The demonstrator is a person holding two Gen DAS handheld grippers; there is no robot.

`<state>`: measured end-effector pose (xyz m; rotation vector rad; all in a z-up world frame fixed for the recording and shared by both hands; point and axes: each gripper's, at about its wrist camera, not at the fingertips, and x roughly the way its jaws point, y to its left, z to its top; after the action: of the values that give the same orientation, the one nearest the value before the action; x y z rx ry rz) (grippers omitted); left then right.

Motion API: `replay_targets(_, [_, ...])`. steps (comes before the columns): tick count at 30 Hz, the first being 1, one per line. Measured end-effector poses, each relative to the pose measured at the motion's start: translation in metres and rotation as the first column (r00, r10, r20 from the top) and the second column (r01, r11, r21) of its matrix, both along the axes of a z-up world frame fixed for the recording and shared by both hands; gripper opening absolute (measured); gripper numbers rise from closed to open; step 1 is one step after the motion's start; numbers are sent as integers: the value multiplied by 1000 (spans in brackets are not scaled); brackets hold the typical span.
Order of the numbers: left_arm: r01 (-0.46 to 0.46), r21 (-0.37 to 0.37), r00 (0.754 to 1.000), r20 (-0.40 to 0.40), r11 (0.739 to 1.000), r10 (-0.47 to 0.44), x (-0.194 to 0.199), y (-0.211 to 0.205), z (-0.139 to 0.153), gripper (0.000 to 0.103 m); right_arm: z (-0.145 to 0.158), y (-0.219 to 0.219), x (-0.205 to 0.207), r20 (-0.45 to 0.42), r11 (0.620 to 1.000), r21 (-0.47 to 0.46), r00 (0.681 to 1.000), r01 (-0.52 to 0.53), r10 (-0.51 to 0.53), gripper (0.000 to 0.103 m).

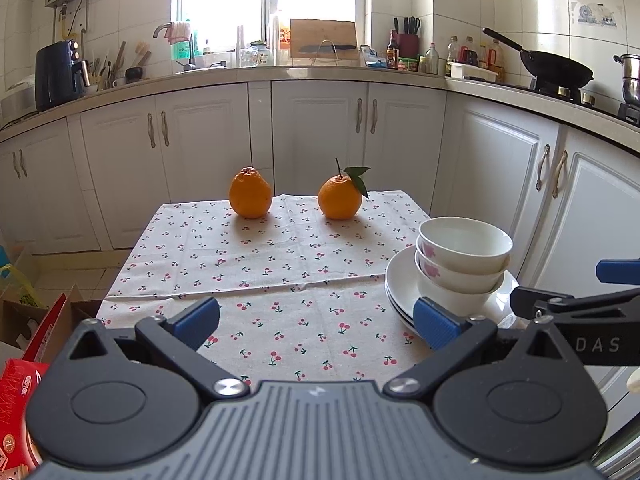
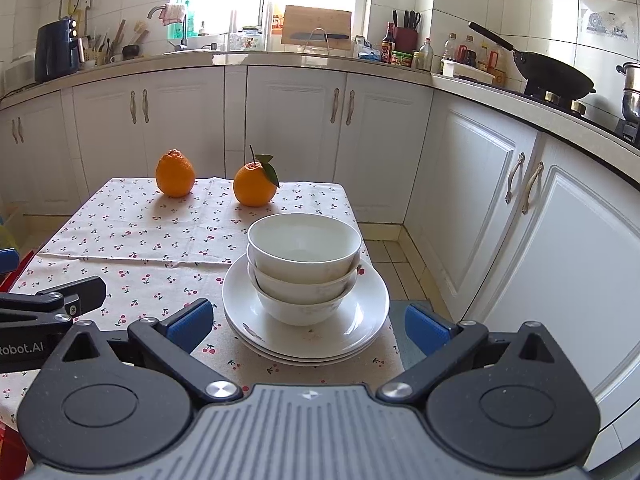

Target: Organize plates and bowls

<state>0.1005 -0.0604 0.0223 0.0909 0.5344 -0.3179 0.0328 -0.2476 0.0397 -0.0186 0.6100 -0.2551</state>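
Note:
Three white bowls (image 2: 304,264) are nested in a stack on a stack of white plates (image 2: 360,328) at the near right of the cherry-print table. The same stack shows at the right in the left wrist view: bowls (image 1: 464,264) on plates (image 1: 400,288). My right gripper (image 2: 308,326) is open and empty, its blue pads either side of the plates' near rim, a little short of it. My left gripper (image 1: 318,322) is open and empty over the cloth, left of the plates. Each gripper shows at the edge of the other's view.
Two oranges (image 1: 251,193) (image 1: 340,197) sit at the table's far edge. White cabinets and a counter with a wok (image 1: 556,68) run behind and to the right. Boxes (image 1: 24,380) stand on the floor at the left.

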Motion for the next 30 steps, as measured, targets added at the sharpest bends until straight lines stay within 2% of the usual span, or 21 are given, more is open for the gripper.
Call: replay_targets(30, [-5, -1, 1000, -3, 1000, 5, -3, -1, 1, 102, 2, 1, -3, 10, 1000, -14, 1000, 6, -6, 103])
